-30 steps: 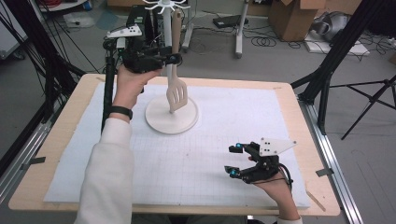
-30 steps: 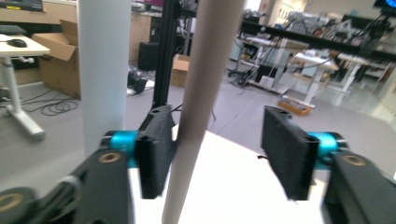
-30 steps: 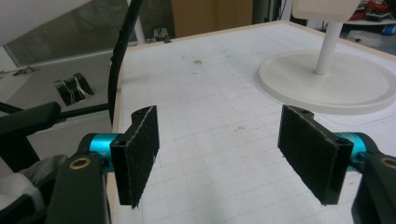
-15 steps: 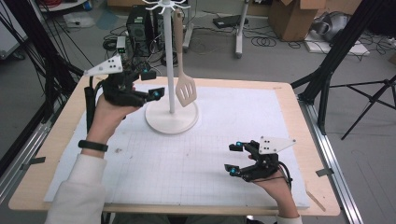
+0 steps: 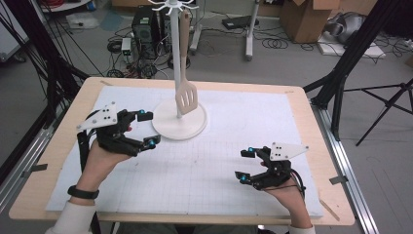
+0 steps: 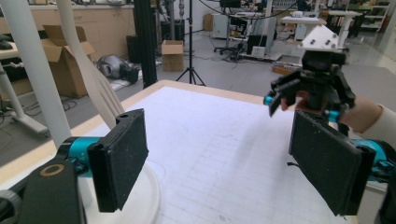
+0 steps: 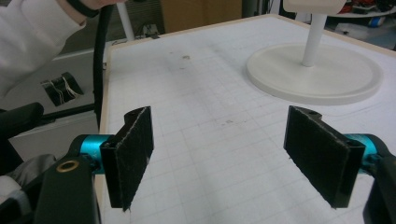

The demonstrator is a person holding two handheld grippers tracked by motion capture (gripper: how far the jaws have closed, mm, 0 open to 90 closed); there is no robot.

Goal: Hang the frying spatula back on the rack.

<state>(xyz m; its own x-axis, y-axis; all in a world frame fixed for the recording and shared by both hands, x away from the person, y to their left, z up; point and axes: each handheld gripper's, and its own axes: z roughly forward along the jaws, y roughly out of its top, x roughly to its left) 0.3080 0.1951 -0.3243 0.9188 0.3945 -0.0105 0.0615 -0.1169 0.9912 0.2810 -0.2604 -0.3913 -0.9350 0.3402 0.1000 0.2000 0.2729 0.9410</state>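
A pale slotted spatula [image 5: 186,100] hangs by its handle from a hook on a white stand, just above the stand's round base [image 5: 170,127]. My left gripper [image 5: 148,129] lies just left of that base; its jaws have just been opening and stand open with nothing between them [image 6: 224,161]. In the left gripper view the spatula [image 6: 93,79] hangs close behind the left pad. My right gripper [image 5: 243,165] rests near the table's front right; its jaws have also just been opening and are empty [image 7: 229,158], with the base [image 7: 317,77] ahead to the right.
A white grid mat [image 5: 219,161] covers the wooden table [image 5: 58,146]. Black frame posts [image 5: 341,78] stand at both sides. Cables, a computer case [image 5: 143,19] and cardboard boxes [image 5: 304,17] lie on the floor beyond the far edge.
My left gripper has come away from the spatula's handle, moving left and down to beside the stand's base. The spatula now hangs free. The right hand has kept its place.
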